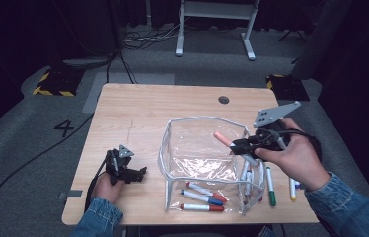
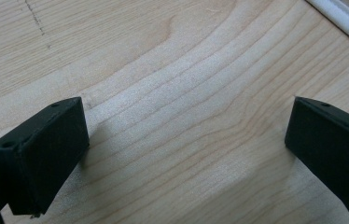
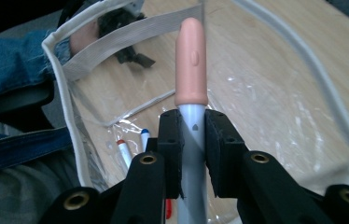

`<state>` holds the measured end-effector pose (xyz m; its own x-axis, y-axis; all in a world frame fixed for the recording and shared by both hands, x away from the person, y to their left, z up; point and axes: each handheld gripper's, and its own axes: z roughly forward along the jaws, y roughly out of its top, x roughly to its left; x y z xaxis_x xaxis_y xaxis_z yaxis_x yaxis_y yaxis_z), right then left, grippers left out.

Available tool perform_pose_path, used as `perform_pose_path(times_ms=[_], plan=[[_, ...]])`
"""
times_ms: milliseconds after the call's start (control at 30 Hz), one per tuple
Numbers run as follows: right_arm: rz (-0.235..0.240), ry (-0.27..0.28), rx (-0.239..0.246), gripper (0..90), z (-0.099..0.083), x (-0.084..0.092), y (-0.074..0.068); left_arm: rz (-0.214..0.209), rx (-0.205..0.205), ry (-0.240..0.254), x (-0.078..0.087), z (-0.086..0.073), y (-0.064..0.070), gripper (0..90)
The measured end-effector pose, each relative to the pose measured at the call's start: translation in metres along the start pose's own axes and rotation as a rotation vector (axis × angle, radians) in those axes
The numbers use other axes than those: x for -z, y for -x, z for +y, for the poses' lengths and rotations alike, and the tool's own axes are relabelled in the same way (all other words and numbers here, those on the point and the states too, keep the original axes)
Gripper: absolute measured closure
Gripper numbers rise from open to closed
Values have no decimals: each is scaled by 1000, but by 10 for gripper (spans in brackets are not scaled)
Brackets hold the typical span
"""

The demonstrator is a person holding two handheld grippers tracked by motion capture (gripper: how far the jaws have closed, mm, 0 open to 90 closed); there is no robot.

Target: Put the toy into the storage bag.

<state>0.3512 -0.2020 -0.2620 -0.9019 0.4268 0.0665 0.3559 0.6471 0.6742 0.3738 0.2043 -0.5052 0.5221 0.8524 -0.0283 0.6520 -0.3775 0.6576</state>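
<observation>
Bright tabletop, dark surroundings, soft focus

Marker held in right gripper [image 3: 192,140]: pale grey plastic barrel [image 3: 192,154], salmon-pink rounded cap [image 3: 191,60].
Soft plastic pouch [image 1: 200,148]: clear, glossy, white piping along rim [image 1: 207,118] and edges.
Markers inside pouch: white barrels; one red cap [image 1: 216,208], one blue cap [image 1: 215,202].
Marker on table right of pouch: white barrel, green cap [image 1: 272,198].
Further marker beside it: yellow tip [image 1: 293,194].
Wooden table top [image 2: 172,93]: light blond, wavy grain.
Left gripper [image 2: 186,149]: matte black jaws.
Three-cornered plates: grey.
Person's sleeves [image 1: 350,207]: blue denim.
Floor mats [image 1: 54,84]: black, yellow-black hazard stripes.
</observation>
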Motion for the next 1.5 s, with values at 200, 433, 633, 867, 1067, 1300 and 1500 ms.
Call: perform_pose_path(times_ms=[200, 433, 633, 867, 1067, 1300, 1500], plan=[[63, -72, 43, 774, 9, -27, -9, 0, 0, 0, 0, 0, 0, 0], [109, -184, 72, 774, 13, -59, -13, 0, 0, 0, 0, 0, 0, 0], [151, -261, 71, 774, 9, -86, -8, 0, 0, 0, 0, 0, 0, 0], [195, -365, 71, 773, 4, -112, -3, 0, 0, 0, 0, 0, 0, 0], [241, -426, 88, 773, -1, -129, 0, 0, 0, 0, 0, 0, 0, 0], [273, -489, 121, 773, -6, -146, -3, 0, 0, 0, 0, 0, 0, 0], [306, -563, 153, 772, -11, -162, -7, 0, 0, 0, 0, 0, 0, 0]])
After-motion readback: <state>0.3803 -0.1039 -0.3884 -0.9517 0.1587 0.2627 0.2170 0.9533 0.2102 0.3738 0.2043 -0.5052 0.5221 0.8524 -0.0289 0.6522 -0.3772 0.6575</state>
